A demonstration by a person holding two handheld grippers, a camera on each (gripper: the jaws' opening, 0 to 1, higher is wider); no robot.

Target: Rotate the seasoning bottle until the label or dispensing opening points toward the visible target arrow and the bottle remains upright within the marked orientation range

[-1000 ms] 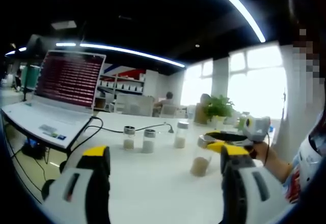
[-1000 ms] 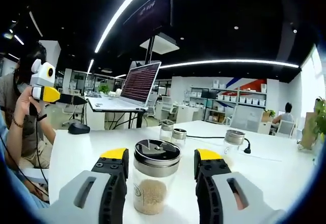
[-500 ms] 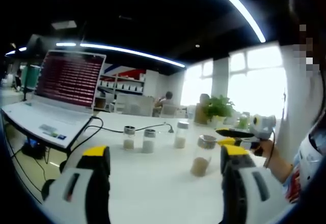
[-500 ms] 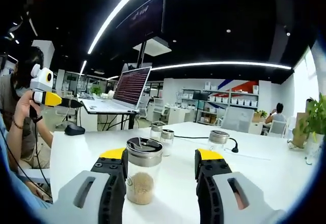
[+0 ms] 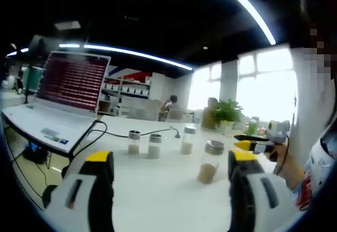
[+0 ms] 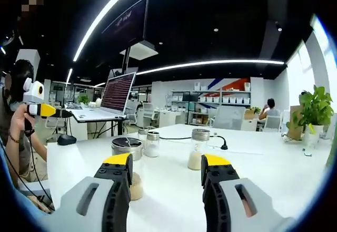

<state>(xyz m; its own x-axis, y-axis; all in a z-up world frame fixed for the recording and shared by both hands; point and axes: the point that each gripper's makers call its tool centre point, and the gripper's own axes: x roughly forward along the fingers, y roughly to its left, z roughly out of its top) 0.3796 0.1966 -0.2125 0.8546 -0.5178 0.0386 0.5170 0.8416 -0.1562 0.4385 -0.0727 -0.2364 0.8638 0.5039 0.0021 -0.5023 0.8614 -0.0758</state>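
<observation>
The seasoning bottle [image 5: 209, 162] stands upright on the white table [image 5: 158, 190], a clear jar with a metal lid and brown grains inside. In the right gripper view the seasoning bottle [image 6: 127, 147] is partly hidden behind my left-hand finger [image 6: 113, 187]. My right gripper [image 6: 167, 160] is open with nothing between its jaws, and the bottle stands just outside them. A hand holds the right gripper [image 5: 261, 139] in the air to the right of the bottle. My left gripper [image 5: 169, 156] is open and holds nothing, well short of the bottle. A hand holds the left gripper [image 6: 41, 108] up at the table's far left.
Three more shaker jars [image 5: 154, 145] stand in a row behind the bottle, and the tallest jar [image 6: 199, 149] is nearest a black cable [image 5: 110, 134]. An open laptop [image 5: 66, 92] sits at the left. A mouse [image 6: 67, 139] lies near the edge, and a potted plant [image 6: 315, 109] stands at the right.
The right gripper has drawn back from the bottle and swung right, so the bottle that stood between its jaws now stands to their left. The left gripper has held still.
</observation>
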